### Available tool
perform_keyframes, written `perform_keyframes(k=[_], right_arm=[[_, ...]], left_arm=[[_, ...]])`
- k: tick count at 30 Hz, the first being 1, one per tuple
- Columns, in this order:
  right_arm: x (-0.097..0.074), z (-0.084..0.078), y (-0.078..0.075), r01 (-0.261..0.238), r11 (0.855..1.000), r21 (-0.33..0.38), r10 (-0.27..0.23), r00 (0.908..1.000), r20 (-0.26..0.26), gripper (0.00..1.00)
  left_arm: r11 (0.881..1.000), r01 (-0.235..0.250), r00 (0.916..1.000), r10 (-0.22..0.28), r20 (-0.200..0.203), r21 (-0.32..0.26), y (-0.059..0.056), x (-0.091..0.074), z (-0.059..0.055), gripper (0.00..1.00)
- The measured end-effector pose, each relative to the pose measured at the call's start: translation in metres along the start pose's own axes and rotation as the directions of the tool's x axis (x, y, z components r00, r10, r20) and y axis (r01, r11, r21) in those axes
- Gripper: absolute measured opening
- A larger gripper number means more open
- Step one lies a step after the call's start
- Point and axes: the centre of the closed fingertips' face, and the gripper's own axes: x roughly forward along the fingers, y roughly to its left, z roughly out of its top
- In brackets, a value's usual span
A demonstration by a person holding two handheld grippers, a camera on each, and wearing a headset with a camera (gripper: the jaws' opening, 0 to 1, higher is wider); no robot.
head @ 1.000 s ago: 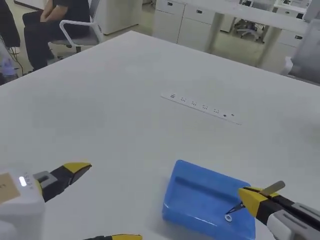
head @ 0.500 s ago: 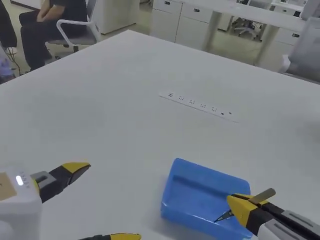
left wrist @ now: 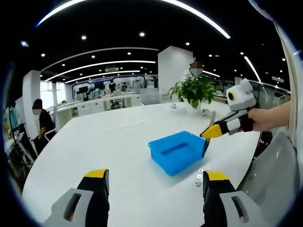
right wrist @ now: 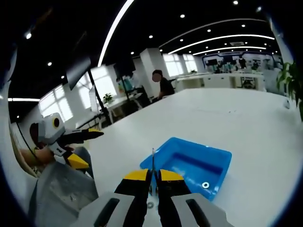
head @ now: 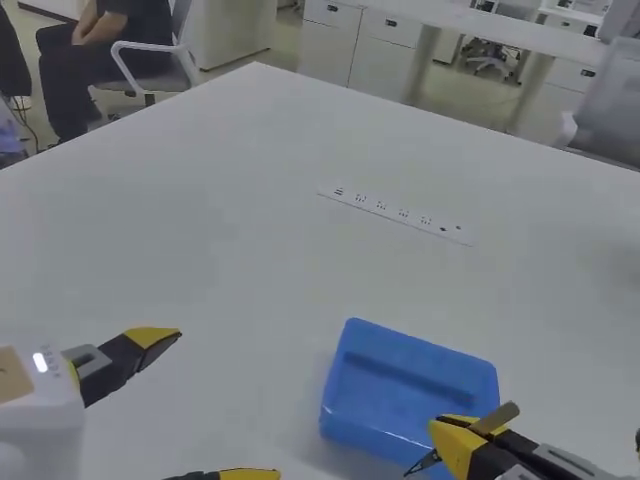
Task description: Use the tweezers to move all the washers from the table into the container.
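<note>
Bright ceiling lights, soft shadows, fisheye edge distortion.

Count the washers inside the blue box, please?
1. The washer lies on the floor of the box, by a near corner in the right gripper view. The walls may hide others.

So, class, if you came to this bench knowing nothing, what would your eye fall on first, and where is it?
The bright blue container stands out at the near side of the pale table, with one washer lying inside it. At its near edge the right gripper is shut on thin tweezers. To the left, the left gripper hangs open above the table.
</note>
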Motion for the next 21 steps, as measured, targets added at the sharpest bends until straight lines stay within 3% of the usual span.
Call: perform_keyframes(k=[21], right_arm=[[0.012,-0.028,-0.002,-0.018,1.0,0.0,0.018,0.9967,-0.079,0.03]], left_arm=[[1.0,0.006,1.0,-0.006,-0.002,0.0,0.0,0.0,0.0,0.81]])
